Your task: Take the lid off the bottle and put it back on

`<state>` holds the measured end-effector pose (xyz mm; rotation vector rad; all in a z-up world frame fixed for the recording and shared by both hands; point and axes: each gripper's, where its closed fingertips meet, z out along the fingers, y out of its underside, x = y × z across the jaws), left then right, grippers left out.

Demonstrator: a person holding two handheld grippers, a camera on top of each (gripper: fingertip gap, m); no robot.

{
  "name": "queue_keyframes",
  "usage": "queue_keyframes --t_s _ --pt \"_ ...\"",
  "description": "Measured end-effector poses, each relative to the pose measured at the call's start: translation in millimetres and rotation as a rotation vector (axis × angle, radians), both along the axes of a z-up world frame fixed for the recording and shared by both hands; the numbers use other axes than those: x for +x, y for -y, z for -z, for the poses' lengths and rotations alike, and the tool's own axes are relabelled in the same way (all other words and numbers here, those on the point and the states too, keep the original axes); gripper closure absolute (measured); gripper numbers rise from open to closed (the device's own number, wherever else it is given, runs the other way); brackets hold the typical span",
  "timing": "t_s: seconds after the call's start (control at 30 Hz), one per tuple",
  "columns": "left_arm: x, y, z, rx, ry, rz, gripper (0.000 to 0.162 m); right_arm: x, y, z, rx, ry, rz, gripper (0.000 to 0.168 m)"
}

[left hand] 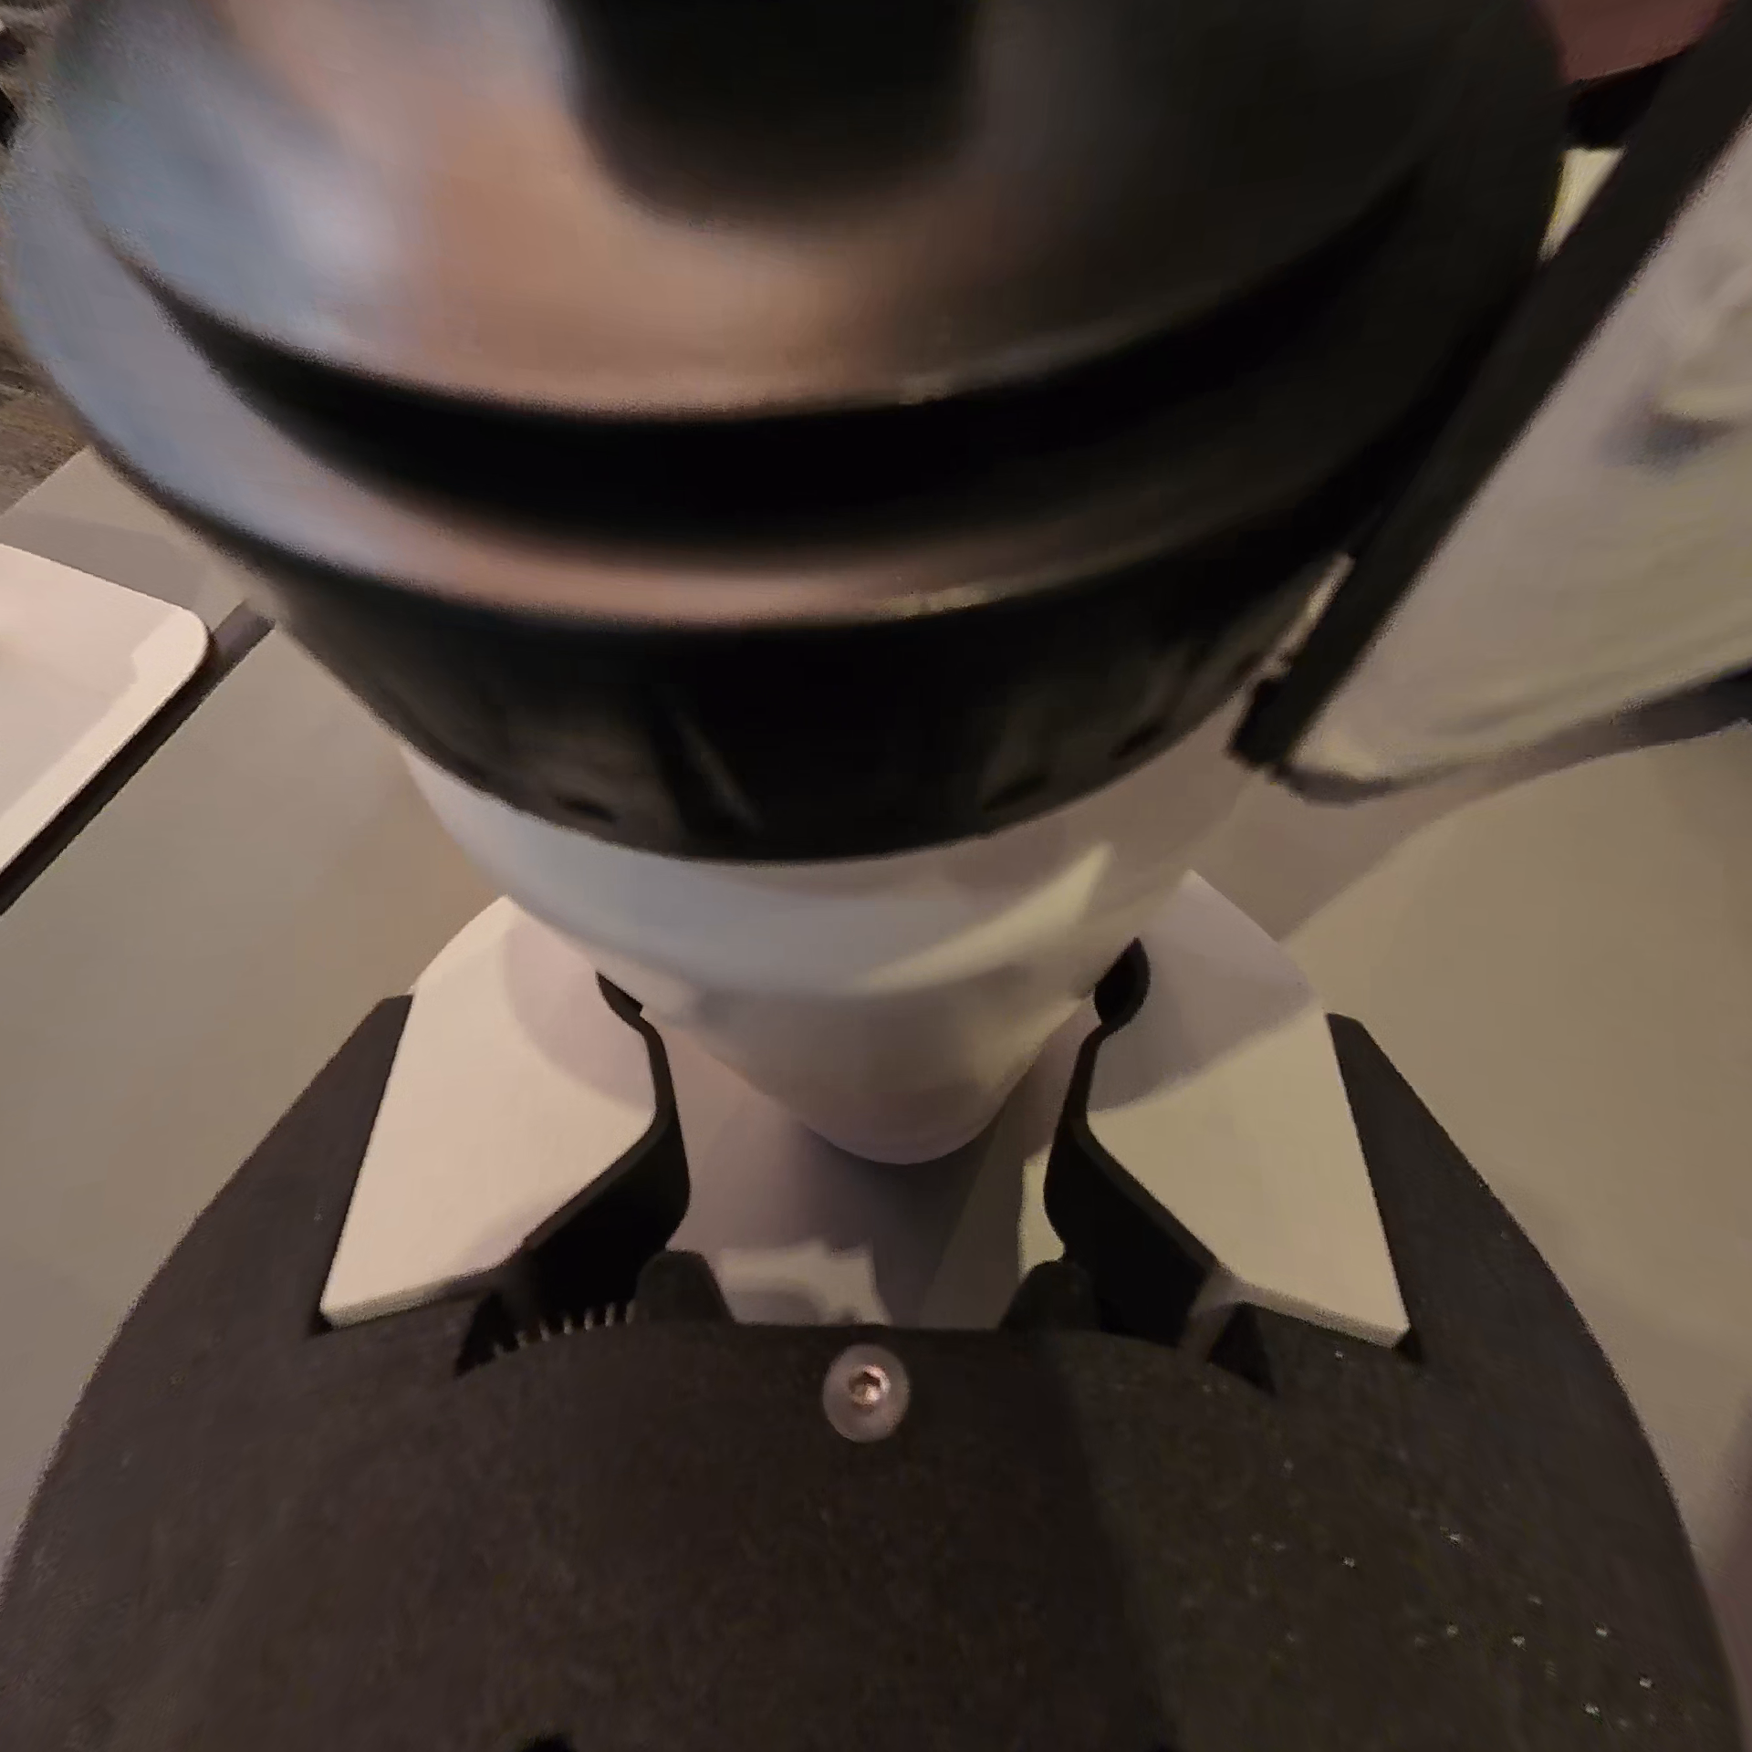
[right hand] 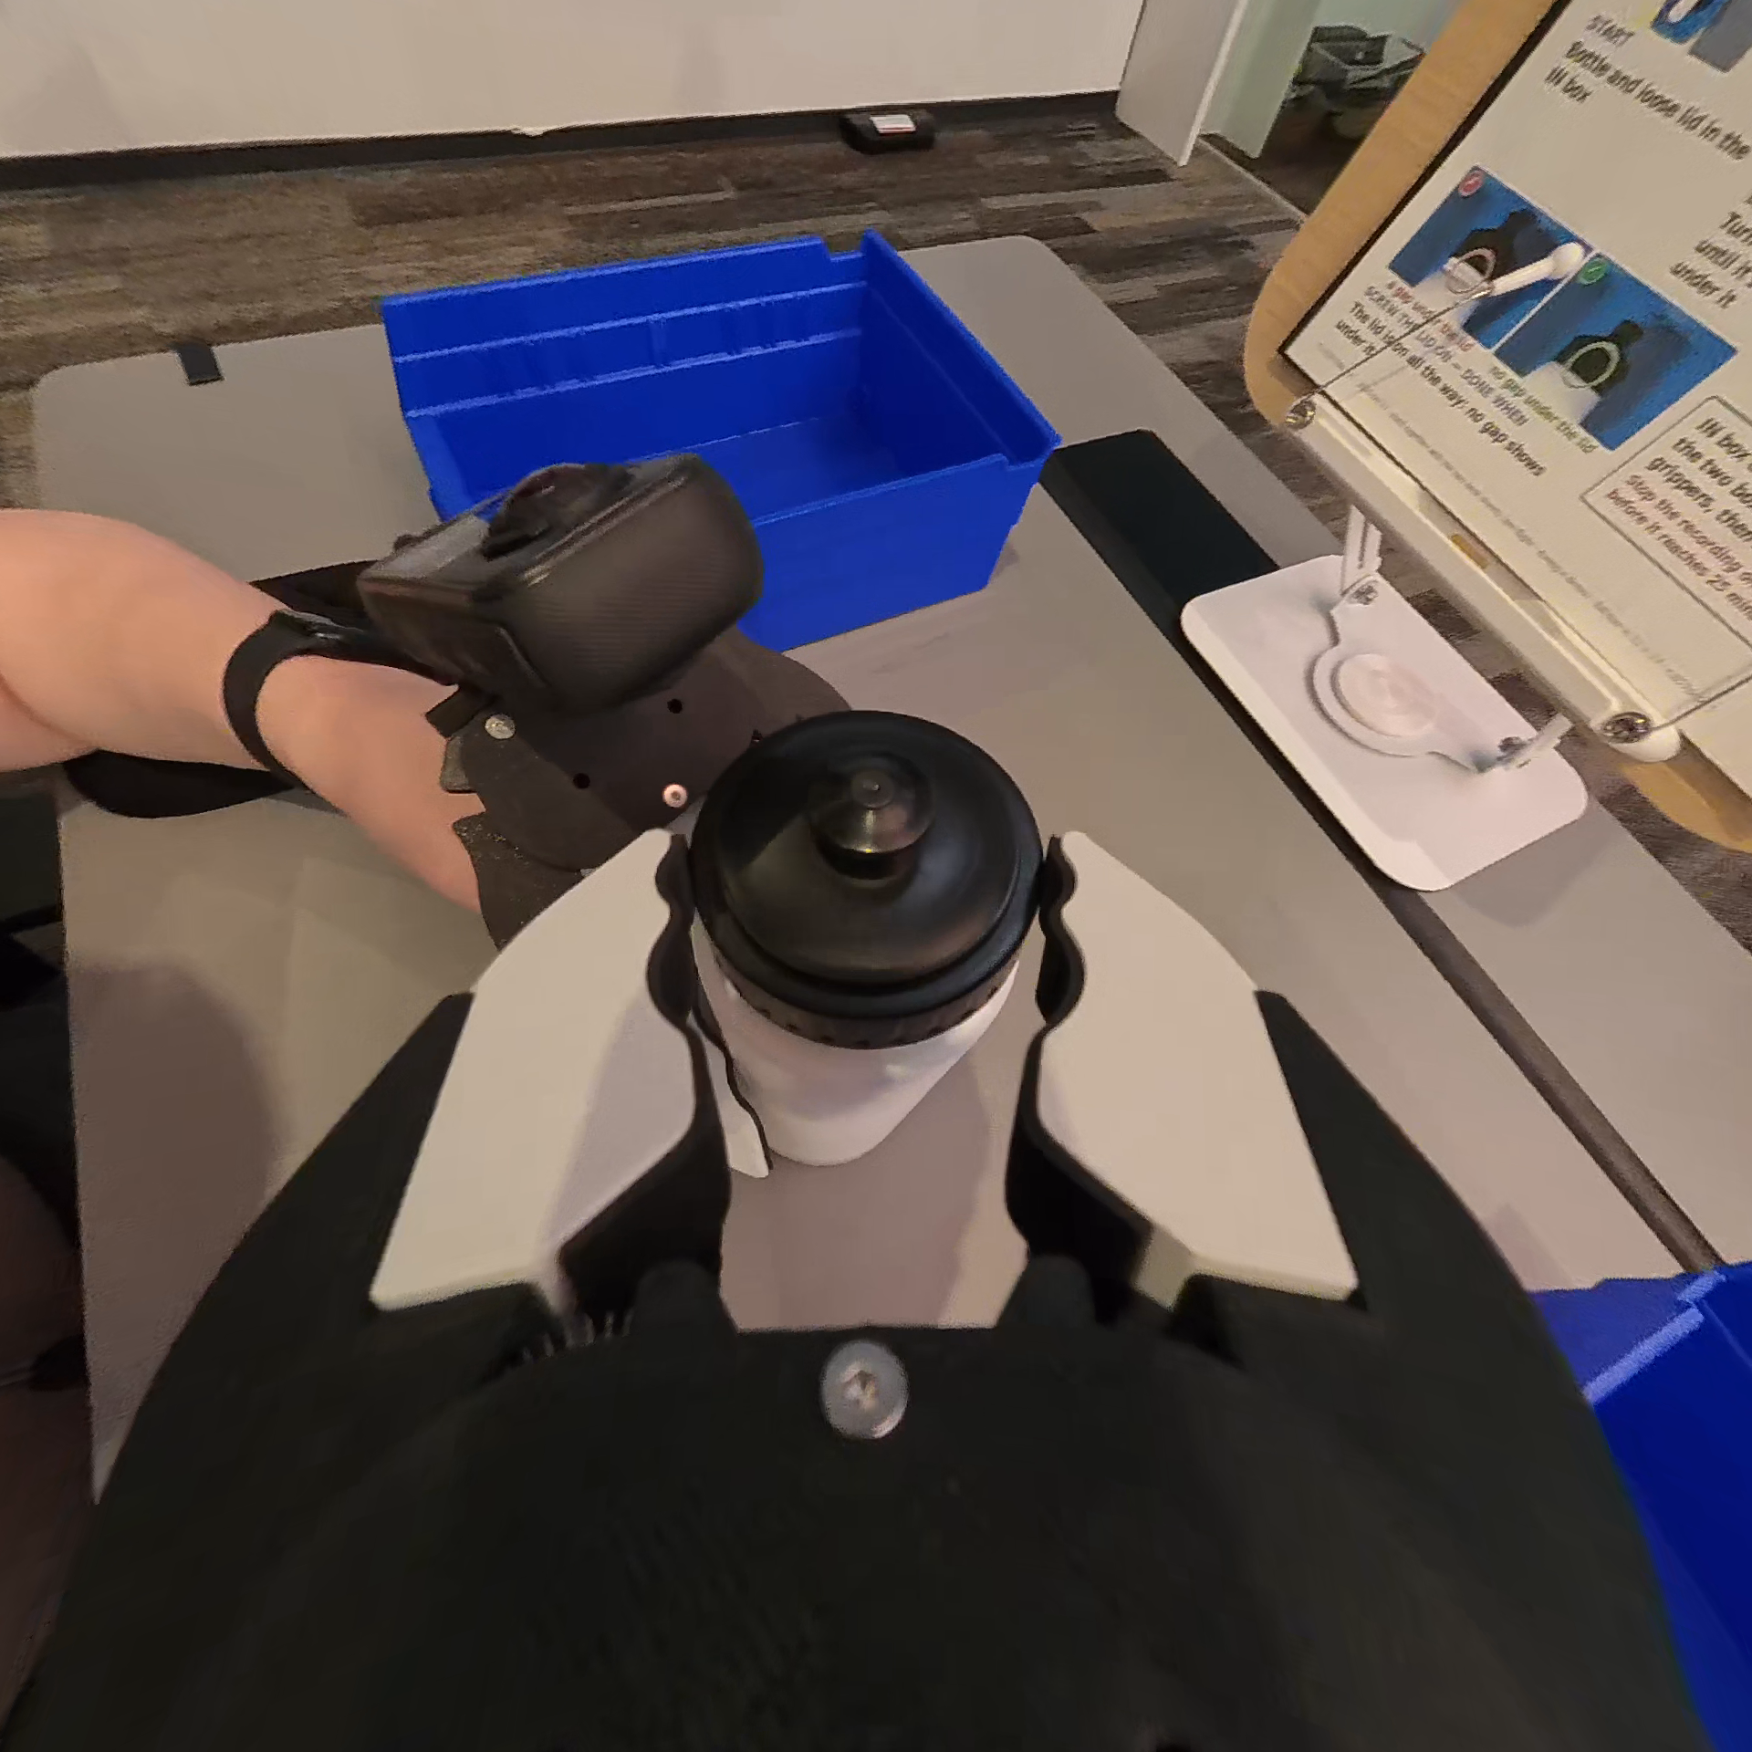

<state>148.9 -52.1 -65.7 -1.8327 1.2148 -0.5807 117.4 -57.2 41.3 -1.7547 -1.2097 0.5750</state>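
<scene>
The right hand-held gripper point(right hand: 865, 886) had its two white fingers closed against the sides of the black lid point(right hand: 858, 872), one dark pad on each flank, so it was clamped on the lid. The lid sat on top of the white bottle point(right hand: 815, 1090), which stood upright on the grey bench point(right hand: 1185, 948).

The left hand-held gripper point(left hand: 872, 986) gripped the white body of the bottle point(left hand: 853, 948) below the lid point(left hand: 806, 720), its dark pads pressed against both sides. In the left wrist view the bottle filled the frame and was blurred, the lid's ribbed skirt looming close above the fingers. From the right wrist view, the left hand-held gripper point(right hand: 607, 758) reached in from the left behind the bottle, held by a person's hand point(right hand: 398, 806) with a black band on the wrist.

Farther back on the bench stood a blue bin point(right hand: 739, 398), open at the top. To the right a white stand point(right hand: 1375, 730) held an instruction sheet point(right hand: 1564, 379) on a wooden board. Another blue bin's corner point(right hand: 1669, 1403) showed at the right edge.
</scene>
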Motion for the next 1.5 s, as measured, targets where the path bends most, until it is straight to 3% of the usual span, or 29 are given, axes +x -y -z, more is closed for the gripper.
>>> queue_keyframes --t_s 0.17,0.4,0.6,0.87,1.37,1.5 --pt "-1 -1 0 -0.002 -0.002 -0.005 0.067 0 0 1 0.018 0.014 -0.014 0.096" --pt "7 10 -1 0.001 0.03 0.157 0.067 12 16 -11 0.121 -0.017 -0.339 0.09" --pt "8 12 -1 0.003 0.036 0.185 0.067 9 15 -6 0.03 -0.098 -0.422 0.09" --pt "5 7 -1 0.0 0.027 0.134 0.067 3 8 -1 -0.002 -0.101 -0.367 0.098" --pt "-18 -23 -1 -0.001 0.014 -0.138 0.067 -15 -19 -2 0.072 -0.153 0.026 0.098" --pt "-18 -23 -1 -0.001 0.022 -0.115 0.067 -16 -19 -2 0.089 -0.146 0.01 0.098"
